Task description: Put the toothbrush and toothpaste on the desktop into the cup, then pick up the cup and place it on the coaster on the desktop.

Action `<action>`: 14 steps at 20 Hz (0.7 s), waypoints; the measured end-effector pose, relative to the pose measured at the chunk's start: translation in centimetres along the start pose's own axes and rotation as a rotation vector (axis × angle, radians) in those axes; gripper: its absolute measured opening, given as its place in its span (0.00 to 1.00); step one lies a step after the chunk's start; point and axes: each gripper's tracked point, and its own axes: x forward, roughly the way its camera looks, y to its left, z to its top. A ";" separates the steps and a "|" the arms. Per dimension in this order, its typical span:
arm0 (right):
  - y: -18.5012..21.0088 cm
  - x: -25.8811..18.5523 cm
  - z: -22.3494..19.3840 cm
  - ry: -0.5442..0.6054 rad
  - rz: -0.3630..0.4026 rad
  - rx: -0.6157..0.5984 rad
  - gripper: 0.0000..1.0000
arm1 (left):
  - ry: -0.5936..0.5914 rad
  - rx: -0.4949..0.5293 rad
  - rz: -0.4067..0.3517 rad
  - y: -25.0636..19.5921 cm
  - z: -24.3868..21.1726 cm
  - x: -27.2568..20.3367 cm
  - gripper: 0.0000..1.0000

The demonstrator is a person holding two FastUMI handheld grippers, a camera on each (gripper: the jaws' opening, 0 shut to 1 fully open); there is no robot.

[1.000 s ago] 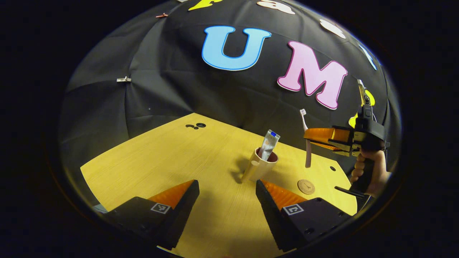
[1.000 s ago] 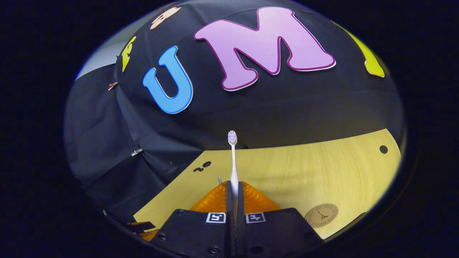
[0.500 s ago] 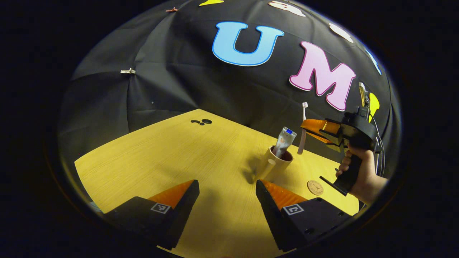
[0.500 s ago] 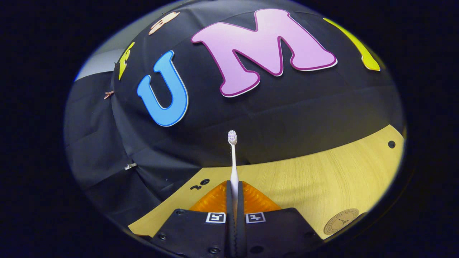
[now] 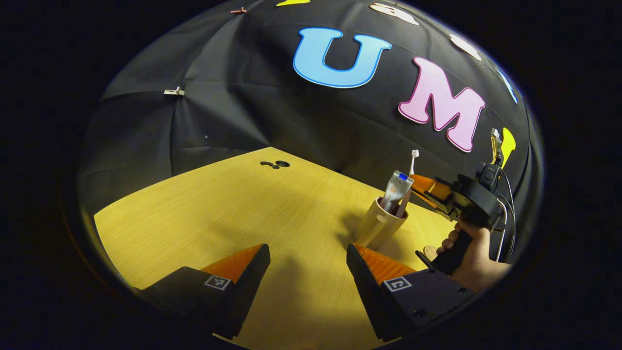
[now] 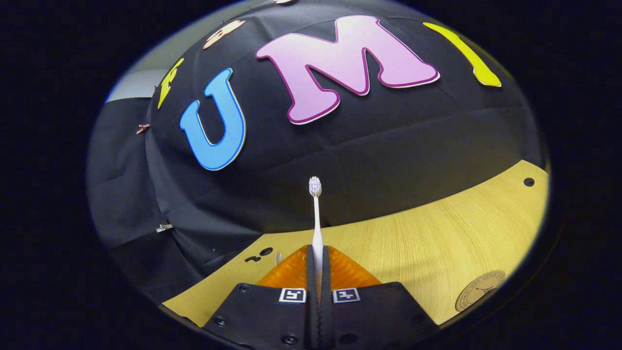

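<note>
Left gripper view: left gripper (image 5: 308,260) spread wide, unladen, over desktop (image 5: 233,204); toothpaste (image 5: 396,188) upright in cup (image 5: 380,224); toothbrush (image 5: 407,187) entering cup; coaster (image 5: 430,251) just beyond.

Right gripper view: right gripper (image 6: 318,260) clenched on toothbrush (image 6: 316,214), bristles up; coaster (image 6: 480,289) lower right.

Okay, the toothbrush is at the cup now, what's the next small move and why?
Probably open the right gripper and let go. In the left gripper view the toothbrush has its lower end inside the cup beside the toothpaste, yet both fingers are clamped on its handle. The left gripper waits open.
</note>
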 end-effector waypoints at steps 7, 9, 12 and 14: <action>-0.2 -1.7 -1.4 0.025 -0.011 -0.046 0.15 | 0.004 0.037 -0.019 -1.5 0.2 0.5 0.98; -1.5 -2.9 -0.8 0.033 -0.022 -0.063 0.42 | 0.012 0.054 -0.039 -2.4 0.5 0.6 0.98; -5.2 -5.0 0.6 0.049 -0.080 -0.059 0.90 | 0.038 0.099 -0.081 -3.3 0.4 1.2 0.98; -8.1 -6.5 1.6 0.065 -0.131 -0.051 0.99 | 0.058 0.139 -0.109 -4.2 0.7 1.6 0.98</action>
